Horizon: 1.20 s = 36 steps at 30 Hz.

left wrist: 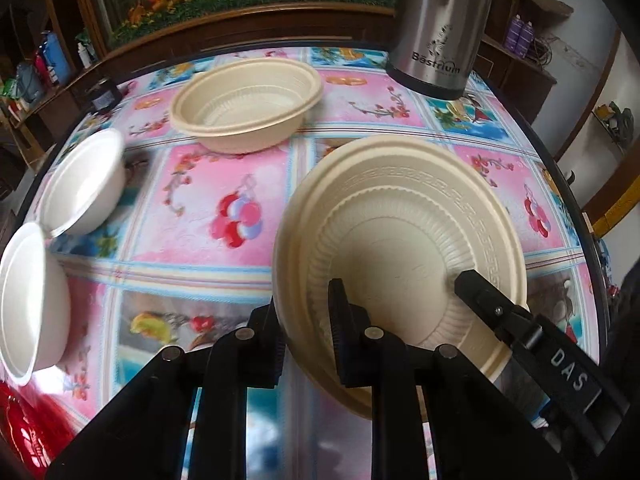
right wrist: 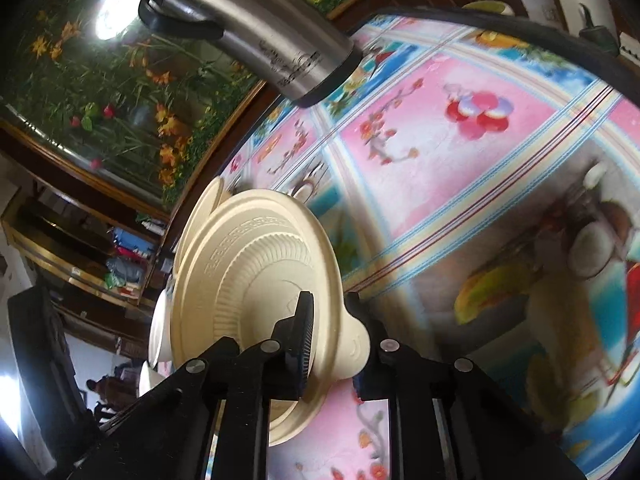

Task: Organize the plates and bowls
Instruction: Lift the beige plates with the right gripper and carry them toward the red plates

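Note:
A cream plastic bowl [left wrist: 400, 248] is held tilted above the table, its inside facing the left wrist camera. My left gripper [left wrist: 308, 316] is shut on its near rim. My right gripper [right wrist: 328, 320] is shut on the rim of the same cream bowl [right wrist: 248, 264], and one of its fingers [left wrist: 492, 308] shows inside the bowl in the left wrist view. A second cream bowl [left wrist: 248, 108] stands upright on the table further back. Two white bowls [left wrist: 84, 184] [left wrist: 28, 304] stand at the table's left edge.
A steel thermos [left wrist: 440, 28] stands at the back right of the floral tablecloth [left wrist: 208, 184]; it also shows in the right wrist view [right wrist: 256, 28]. A red object [left wrist: 24, 432] lies at the near left. Wooden shelves surround the table.

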Tool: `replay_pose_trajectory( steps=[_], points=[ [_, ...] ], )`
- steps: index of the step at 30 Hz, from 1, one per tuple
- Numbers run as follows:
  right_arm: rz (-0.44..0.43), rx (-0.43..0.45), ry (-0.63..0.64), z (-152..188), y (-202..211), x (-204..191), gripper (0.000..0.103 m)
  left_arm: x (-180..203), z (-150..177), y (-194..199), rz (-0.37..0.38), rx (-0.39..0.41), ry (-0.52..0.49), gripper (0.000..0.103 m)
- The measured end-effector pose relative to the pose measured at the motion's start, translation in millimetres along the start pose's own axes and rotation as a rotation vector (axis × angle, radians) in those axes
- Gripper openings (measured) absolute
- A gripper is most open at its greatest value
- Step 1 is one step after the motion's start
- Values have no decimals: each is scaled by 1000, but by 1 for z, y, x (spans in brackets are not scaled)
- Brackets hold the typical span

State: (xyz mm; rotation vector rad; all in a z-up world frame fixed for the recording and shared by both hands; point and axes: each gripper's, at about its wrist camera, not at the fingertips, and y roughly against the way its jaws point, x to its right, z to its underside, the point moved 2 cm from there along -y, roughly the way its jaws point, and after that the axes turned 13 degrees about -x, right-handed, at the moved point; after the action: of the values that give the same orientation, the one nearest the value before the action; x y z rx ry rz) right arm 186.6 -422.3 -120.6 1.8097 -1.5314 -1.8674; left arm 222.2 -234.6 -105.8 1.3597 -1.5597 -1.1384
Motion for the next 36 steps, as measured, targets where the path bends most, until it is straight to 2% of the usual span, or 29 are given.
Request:
replay_pose_trajectory(
  steps=[3, 10, 14, 19, 28, 36],
  points=[
    [-16, -37, 23, 6, -7, -8, 16, -15, 10, 1, 12, -2, 31, 17],
    [54, -86, 177, 42, -13, -40, 16, -52, 48, 8, 38, -20, 62, 17],
    [51, -112, 217, 67, -10, -52, 16, -65, 68, 22, 53, -5, 35, 17],
    [60, -96, 247, 95, 6, -68, 16, -77, 93, 43, 53, 45, -6, 18],
    [-25, -79, 205, 156, 27, -81, 16, -106, 136, 83, 59, 130, -60, 18],
    [-70, -109, 242, 193, 31, -106, 16, -139, 167, 109, 52, 194, -40, 18]
  ],
)
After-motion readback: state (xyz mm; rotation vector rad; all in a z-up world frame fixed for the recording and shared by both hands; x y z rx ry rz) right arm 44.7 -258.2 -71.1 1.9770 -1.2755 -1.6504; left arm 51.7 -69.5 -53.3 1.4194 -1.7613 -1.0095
